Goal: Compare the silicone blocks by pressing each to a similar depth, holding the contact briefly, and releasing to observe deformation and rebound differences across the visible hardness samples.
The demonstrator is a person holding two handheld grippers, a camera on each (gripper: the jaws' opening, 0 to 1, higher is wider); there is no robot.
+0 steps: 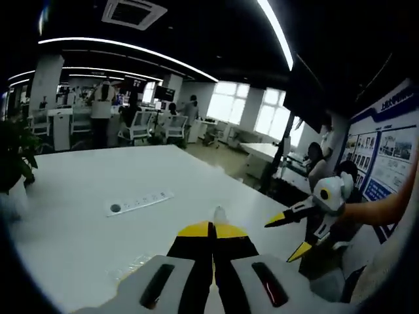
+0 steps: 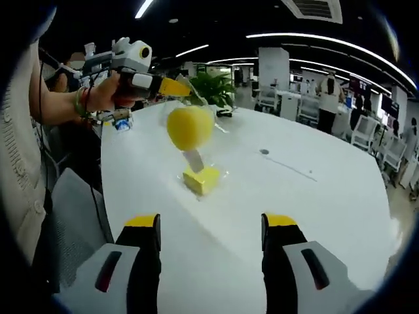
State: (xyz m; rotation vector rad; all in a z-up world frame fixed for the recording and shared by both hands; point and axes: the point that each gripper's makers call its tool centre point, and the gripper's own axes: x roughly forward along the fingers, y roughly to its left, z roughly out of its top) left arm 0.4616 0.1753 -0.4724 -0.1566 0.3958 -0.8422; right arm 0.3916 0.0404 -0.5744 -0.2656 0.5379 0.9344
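Note:
In the right gripper view, my left gripper (image 2: 175, 87) comes in from the upper left in a person's hand. It is shut on the top of a clear bag in which a round yellow silicone block (image 2: 190, 126) hangs above the white table (image 2: 314, 196). Below it, a square yellow block (image 2: 201, 180) lies on the table in clear wrap, with a pale strip (image 2: 194, 159) leaning over it. My right gripper (image 2: 211, 221) stands open, short of both blocks. In the left gripper view, the left gripper (image 1: 213, 229) has its jaws together on a bit of clear bag (image 1: 218, 212), and the right gripper (image 1: 281, 241) is open at the right.
A potted plant (image 2: 213, 88) stands at the table's far end, also at the left edge (image 1: 13, 157). A flat socket strip (image 1: 139, 203) is set into the tabletop. Chairs, desks and people stand beyond the table. A grey chair (image 2: 78, 222) sits by the near left edge.

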